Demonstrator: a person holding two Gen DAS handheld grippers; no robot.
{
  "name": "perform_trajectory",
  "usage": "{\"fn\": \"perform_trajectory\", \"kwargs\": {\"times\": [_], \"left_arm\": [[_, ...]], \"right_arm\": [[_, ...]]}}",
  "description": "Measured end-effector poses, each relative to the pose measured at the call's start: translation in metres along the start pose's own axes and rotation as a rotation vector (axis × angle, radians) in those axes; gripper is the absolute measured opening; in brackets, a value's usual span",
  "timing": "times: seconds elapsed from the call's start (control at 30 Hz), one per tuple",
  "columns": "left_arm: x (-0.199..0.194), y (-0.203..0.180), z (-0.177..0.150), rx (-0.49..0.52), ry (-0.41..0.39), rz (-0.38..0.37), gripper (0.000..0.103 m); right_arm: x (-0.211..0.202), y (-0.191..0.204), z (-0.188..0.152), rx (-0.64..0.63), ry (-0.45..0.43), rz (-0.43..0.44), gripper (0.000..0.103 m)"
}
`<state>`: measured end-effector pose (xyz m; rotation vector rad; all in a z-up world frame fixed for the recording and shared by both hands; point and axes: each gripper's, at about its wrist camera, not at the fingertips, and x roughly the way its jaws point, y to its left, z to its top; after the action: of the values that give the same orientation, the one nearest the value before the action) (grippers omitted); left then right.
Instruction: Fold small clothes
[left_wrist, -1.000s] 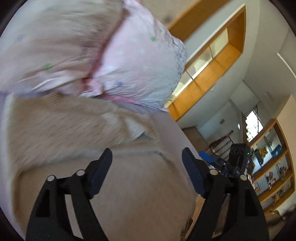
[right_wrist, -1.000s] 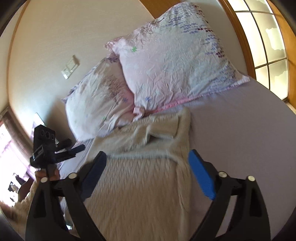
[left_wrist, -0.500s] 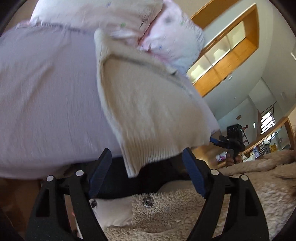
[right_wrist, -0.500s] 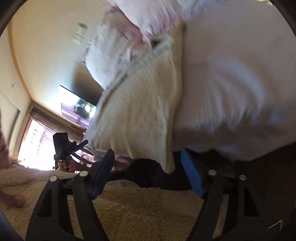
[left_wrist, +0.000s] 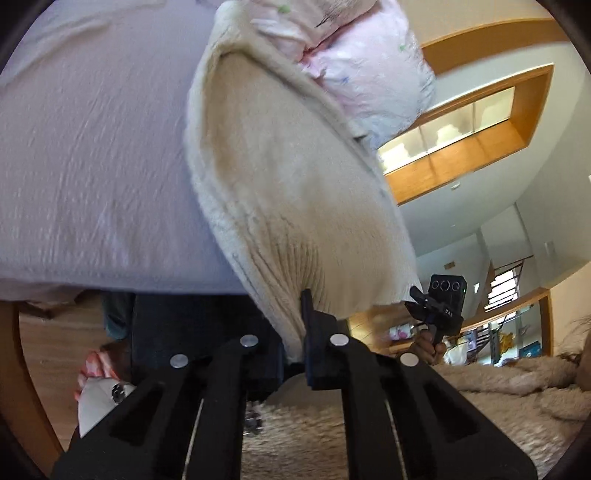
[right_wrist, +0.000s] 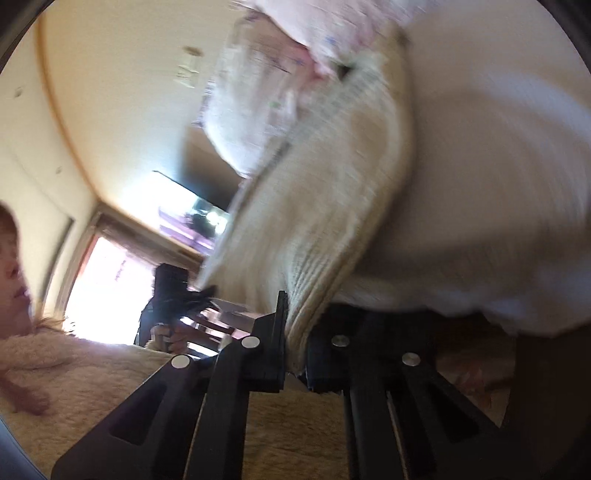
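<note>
We are pinching the cream sweater (left_wrist: 288, 192) hem in the left gripper (left_wrist: 293, 354), fingers closed | right gripper (right_wrist: 295, 354) clamping the other hem corner | sweater stretching far across the bed (left_wrist: 92, 166) toward pillows (left_wrist: 362, 66).

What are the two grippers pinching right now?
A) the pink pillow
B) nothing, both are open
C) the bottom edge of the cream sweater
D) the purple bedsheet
C: the left gripper and the right gripper are each shut on the ribbed hem of the cream sweater, which hangs off the bed edge.
</note>
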<state>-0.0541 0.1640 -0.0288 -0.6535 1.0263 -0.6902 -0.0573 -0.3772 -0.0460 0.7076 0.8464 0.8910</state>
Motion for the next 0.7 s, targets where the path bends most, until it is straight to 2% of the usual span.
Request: {"fn": "perform_trajectory", "kwargs": {"times": [0.1, 0.13, 0.23, 0.27, 0.33, 0.4, 0.43, 0.5, 0.53, 0.57, 0.6, 0.63, 0.67, 0.7], "left_arm": [[-0.013, -0.025, 0.027, 0.067, -0.071, -0.043, 0.006], [-0.016, -0.034, 0.04, 0.097, -0.095, -0.04, 0.006], [-0.024, -0.058, 0.103, 0.19, -0.203, -0.01, 0.006], [-0.026, -0.063, 0.13, 0.207, -0.255, -0.005, 0.006], [-0.026, -0.064, 0.177, 0.207, -0.347, 0.027, 0.006], [-0.01, -0.059, 0.23, 0.204, -0.422, 0.107, 0.007], [0.006, -0.053, 0.258, 0.196, -0.435, 0.154, 0.008], [0.029, -0.038, 0.284, 0.174, -0.413, 0.21, 0.012], [0.036, -0.029, 0.293, 0.155, -0.4, 0.236, 0.016], [0.041, -0.019, 0.298, 0.112, -0.39, 0.255, 0.029], [0.04, -0.01, 0.298, 0.079, -0.388, 0.24, 0.038], [0.036, -0.003, 0.294, 0.057, -0.391, 0.212, 0.056], [0.029, 0.004, 0.287, 0.044, -0.397, 0.208, 0.07], [0.026, 0.008, 0.281, 0.041, -0.388, 0.221, 0.073]], "right_arm": [[-0.011, 0.032, 0.034, -0.103, -0.081, 0.044, 0.008], [-0.013, 0.048, 0.055, -0.161, -0.119, 0.052, 0.008], [-0.01, 0.074, 0.11, -0.261, -0.206, 0.037, 0.008], [-0.005, 0.082, 0.143, -0.289, -0.258, 0.033, 0.008], [0.002, 0.085, 0.183, -0.298, -0.321, 0.02, 0.008], [0.02, 0.075, 0.229, -0.258, -0.389, -0.038, 0.008], [0.028, 0.064, 0.248, -0.21, -0.417, -0.076, 0.008], [0.061, 0.028, 0.284, -0.073, -0.423, -0.255, 0.023], [0.072, 0.012, 0.291, -0.021, -0.4, -0.362, 0.039], [0.081, -0.006, 0.294, 0.038, -0.372, -0.465, 0.046], [0.083, -0.015, 0.292, 0.068, -0.36, -0.482, 0.049], [0.082, -0.02, 0.287, 0.082, -0.354, -0.46, 0.06], [0.08, -0.023, 0.281, 0.074, -0.351, -0.43, 0.074], [0.078, -0.024, 0.277, 0.056, -0.355, -0.43, 0.078]]}}
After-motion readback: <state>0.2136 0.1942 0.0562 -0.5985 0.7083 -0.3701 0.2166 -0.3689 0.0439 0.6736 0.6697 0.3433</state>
